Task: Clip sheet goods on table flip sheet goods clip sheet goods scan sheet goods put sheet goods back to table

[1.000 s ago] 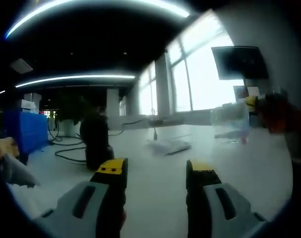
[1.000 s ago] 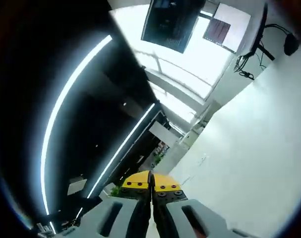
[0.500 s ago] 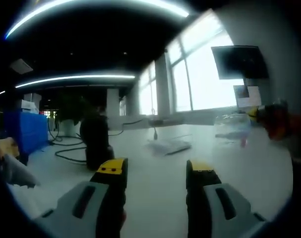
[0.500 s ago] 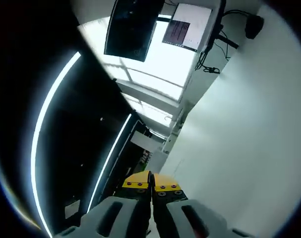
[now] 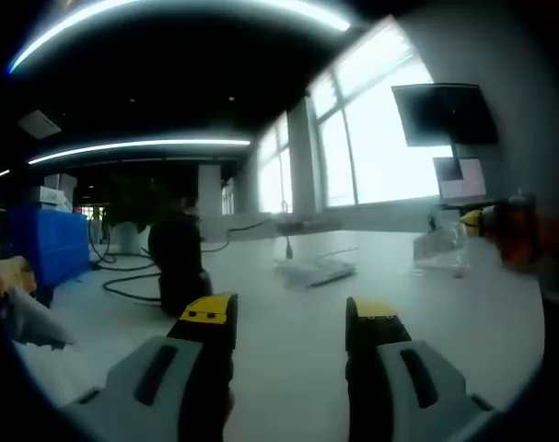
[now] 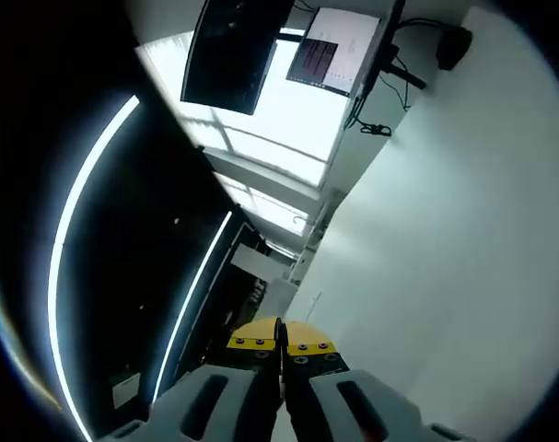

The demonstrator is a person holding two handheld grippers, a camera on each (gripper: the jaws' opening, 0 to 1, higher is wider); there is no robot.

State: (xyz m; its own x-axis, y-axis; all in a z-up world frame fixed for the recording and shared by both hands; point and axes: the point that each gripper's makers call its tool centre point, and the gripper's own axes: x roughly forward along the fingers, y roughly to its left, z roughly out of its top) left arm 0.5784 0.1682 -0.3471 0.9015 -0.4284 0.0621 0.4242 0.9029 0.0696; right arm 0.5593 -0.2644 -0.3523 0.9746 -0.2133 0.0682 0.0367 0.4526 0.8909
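The clear, crinkled sheet goods hang pinched in the right tool, well right of the gaping, empty left tool above the worktop.

Table ahead, dark object on its left, sheet goods at centre, monitor far right.

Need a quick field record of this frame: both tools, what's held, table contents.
left tool: open, empty, low over the white table
right tool: jaws together; seen from the left gripper view, it holds a clear sheet item above the table
table items: flat white packet, black cable, dark upright object
background: monitor, windows
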